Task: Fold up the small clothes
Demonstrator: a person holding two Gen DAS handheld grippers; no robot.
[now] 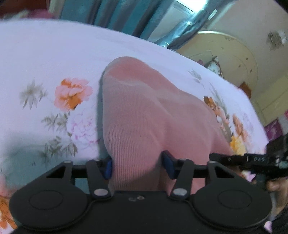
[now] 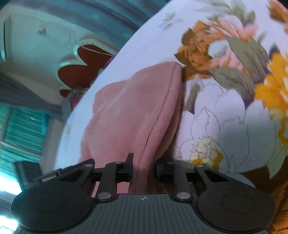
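Here a pink garment (image 1: 136,111) lies on a white floral bedsheet (image 1: 45,59) near teal curtains (image 1: 115,16).

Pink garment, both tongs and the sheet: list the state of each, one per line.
Pink garment: bunched on the sheet, near edge between both tongs, not lying flat.
Left tongs: partly closed around a bulge of the garment, blue pads against the cloth.
Right tongs: narrowed around the ribbed hem, cloth between them.
Floral sheet: spread under the garment.
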